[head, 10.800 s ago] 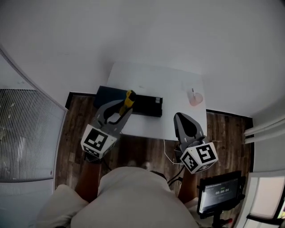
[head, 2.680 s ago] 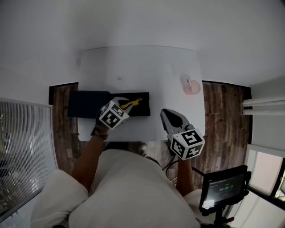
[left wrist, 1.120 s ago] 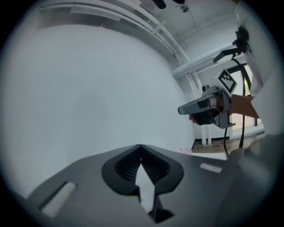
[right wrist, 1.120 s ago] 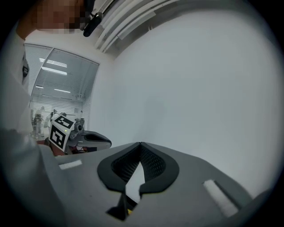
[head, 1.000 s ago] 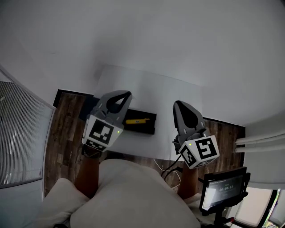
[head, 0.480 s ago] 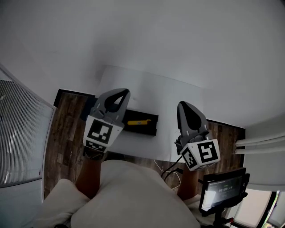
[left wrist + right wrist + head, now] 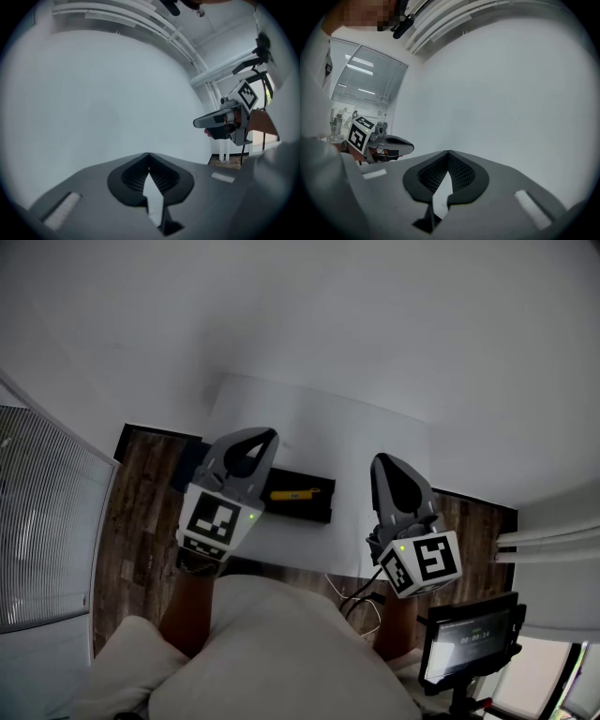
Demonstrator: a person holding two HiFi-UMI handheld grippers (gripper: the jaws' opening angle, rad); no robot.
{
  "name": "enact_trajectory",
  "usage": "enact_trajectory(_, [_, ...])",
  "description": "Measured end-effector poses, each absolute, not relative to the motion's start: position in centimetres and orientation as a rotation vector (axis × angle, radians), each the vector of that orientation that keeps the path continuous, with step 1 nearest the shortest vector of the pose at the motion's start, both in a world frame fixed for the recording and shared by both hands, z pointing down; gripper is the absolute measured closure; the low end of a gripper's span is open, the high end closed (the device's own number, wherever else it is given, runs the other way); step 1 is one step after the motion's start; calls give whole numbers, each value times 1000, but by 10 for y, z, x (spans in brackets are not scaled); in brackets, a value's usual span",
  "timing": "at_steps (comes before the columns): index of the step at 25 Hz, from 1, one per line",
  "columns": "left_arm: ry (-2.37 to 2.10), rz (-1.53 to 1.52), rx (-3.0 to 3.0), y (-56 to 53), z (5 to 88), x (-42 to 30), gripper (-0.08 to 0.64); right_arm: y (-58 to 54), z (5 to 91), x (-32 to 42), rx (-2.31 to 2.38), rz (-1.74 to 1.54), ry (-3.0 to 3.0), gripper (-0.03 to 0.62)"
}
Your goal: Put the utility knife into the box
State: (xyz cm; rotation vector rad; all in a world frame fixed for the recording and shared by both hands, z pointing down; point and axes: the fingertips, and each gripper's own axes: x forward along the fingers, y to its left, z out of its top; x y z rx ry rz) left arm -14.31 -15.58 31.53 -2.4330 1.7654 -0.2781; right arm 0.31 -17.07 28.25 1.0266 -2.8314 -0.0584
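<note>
Yellow utility knife [image 7: 292, 493], black box [image 7: 317, 514], white table [image 7: 328, 432], dark brown wood-grain floor [image 7: 150, 512] at nine and three o'clock

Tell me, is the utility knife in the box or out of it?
In. The head view shows the yellow utility knife lying flat inside the black box, within its walls.

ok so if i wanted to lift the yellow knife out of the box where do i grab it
Probably mid-handle, from straight above, jaws spanning its narrow width. The utility knife lies flat, lengthwise in the black box, whose walls seem to block any sideways approach.
</note>
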Motion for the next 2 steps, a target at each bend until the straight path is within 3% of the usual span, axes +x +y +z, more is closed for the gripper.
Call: enact_trajectory(2, [1756, -281, -2434, -155, 315, -141, 561, -170, 283, 3, 1024, -57, -2830, 592])
